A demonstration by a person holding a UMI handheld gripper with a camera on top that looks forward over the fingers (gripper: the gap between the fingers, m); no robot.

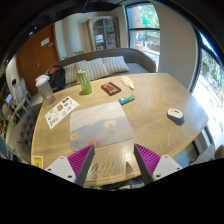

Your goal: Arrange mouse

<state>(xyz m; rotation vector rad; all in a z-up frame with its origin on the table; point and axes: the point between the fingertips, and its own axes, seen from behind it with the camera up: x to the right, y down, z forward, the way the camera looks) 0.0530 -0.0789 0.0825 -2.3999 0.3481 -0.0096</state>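
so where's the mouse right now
In the gripper view the mouse sits on the wooden table, beyond the right finger and near the table's right edge, apart from the mouse pad ahead of the open gripper.

- Your fingers (108, 160) stand apart over the near edge of the worktop (150, 105), with nothing between them.
- Just ahead of them a mat (100, 125) lies flat on the worktop.
- The mouse (175, 115) sits well to the right of the mat, near the worktop's right edge.
- Left of the mat lies a printed sheet (60, 111).
- Beyond the mat you have a bottle (84, 82), a book (110, 88) to its right, then a small box (128, 83).
- A sofa (110, 65) stands behind the worktop.
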